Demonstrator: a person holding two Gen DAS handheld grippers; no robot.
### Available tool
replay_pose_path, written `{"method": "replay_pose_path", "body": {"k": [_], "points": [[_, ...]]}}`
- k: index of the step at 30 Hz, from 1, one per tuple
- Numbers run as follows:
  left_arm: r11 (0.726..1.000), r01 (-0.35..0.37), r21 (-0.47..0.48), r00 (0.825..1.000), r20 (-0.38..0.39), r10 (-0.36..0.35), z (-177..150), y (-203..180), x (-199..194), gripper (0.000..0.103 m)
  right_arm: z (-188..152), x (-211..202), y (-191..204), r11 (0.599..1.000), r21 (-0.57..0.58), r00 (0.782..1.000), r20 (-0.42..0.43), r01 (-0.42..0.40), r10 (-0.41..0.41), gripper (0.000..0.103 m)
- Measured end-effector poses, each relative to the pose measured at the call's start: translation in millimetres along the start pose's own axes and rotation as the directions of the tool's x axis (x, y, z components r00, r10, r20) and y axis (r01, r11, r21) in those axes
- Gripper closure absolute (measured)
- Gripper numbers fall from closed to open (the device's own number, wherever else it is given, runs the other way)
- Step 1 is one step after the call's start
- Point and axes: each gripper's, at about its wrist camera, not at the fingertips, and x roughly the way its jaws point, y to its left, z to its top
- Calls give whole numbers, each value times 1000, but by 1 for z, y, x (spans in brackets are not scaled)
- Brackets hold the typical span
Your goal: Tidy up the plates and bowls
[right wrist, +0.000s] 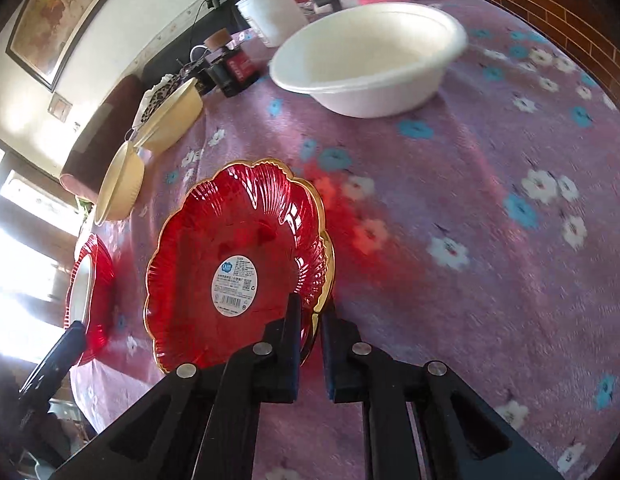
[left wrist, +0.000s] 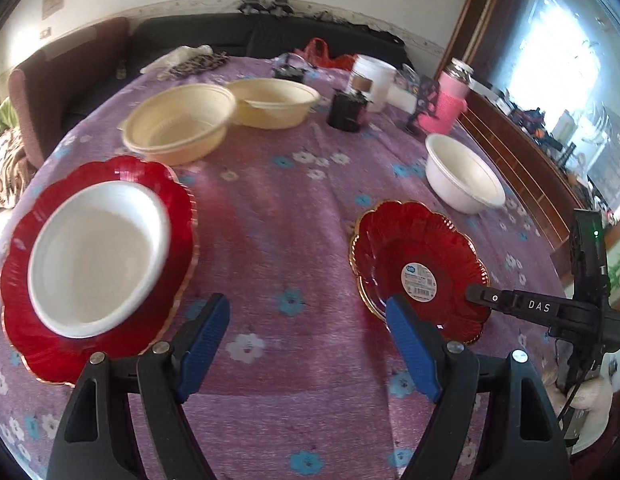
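Pinching the labelled red plate (right wrist: 238, 264) by its rim, the right gripper (right wrist: 312, 316) works alone — left gripper (left wrist: 306, 344) gapes empty, one white bowl (left wrist: 98, 256) already plated, another white bowl (left wrist: 464, 178) waiting.

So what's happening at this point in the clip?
The right gripper has pinched the rim of the stickered red plate, which is tilted in the right wrist view. The left gripper hangs open above the floral tablecloth, holding nothing. Another red plate already carries a white bowl; a second white bowl and two cream bowls sit loose.
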Motion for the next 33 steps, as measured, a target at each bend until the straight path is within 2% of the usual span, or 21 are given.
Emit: {"method": "replay_pose_path", "body": {"k": [3,11,16,19,23,33], "points": [[1000,-5,15,1000,-28,6,0,-6,10,23,0,-1,-2,1000,4,1000,11,-12,12,93],[999,-35,6,996,-80,35,2,-5,32,23,1,0,5,999,-31,998,52,21,-19,92],[1000,-1,-13,994,-113,0,10,-10,51,23,0,-2,0,1000,-22,998,60,8,-7,91],[1000,-13,-5,992,-128,12,15,-15,64,23,0,-2,1,1000,-20,998,64,8,-6,91],[1000,6,-7,988,-154,-7,17,-22,79,25,0,-3,2,1000,-18,997,71,9,-8,91],[996,-13,84,991,-134,24,16,-45,86,27,-2,1,3,1000,-3,997,72,5,-5,91]]}}
